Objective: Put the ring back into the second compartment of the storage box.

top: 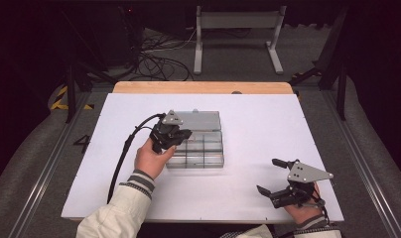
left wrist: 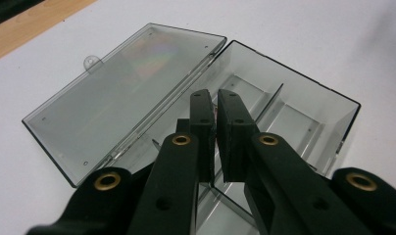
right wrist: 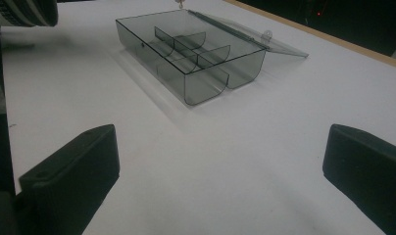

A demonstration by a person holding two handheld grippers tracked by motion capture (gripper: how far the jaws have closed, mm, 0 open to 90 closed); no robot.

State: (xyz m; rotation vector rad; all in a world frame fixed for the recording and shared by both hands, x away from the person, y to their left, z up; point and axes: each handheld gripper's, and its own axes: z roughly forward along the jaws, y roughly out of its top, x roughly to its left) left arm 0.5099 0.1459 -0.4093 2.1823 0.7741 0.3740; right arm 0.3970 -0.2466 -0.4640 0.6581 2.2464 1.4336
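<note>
Your bench (top: 248, 198) is a broad white board with a strip of bare wood along its far edge, and most of it lies free: wide open room to the right of the box and along the near edge. The clear plastic box (top: 201, 148) sits left of the middle, well clear of every edge of the bench, its lid (top: 198, 120) thrown back flat on the board on the far side, hinge line between lid and tray. Inside, thin dividers (right wrist: 186, 46) split the tray into compartments. Your left tongs (left wrist: 216, 120) hang over the tray's left part, just above a divider, jaws drawn together with only a sliver of gap and nothing visible between them. Your right tongs (top: 275, 176) rest near the bench's near right corner, well apart from the box, jaws spread wide and empty, bare white board between them
</note>
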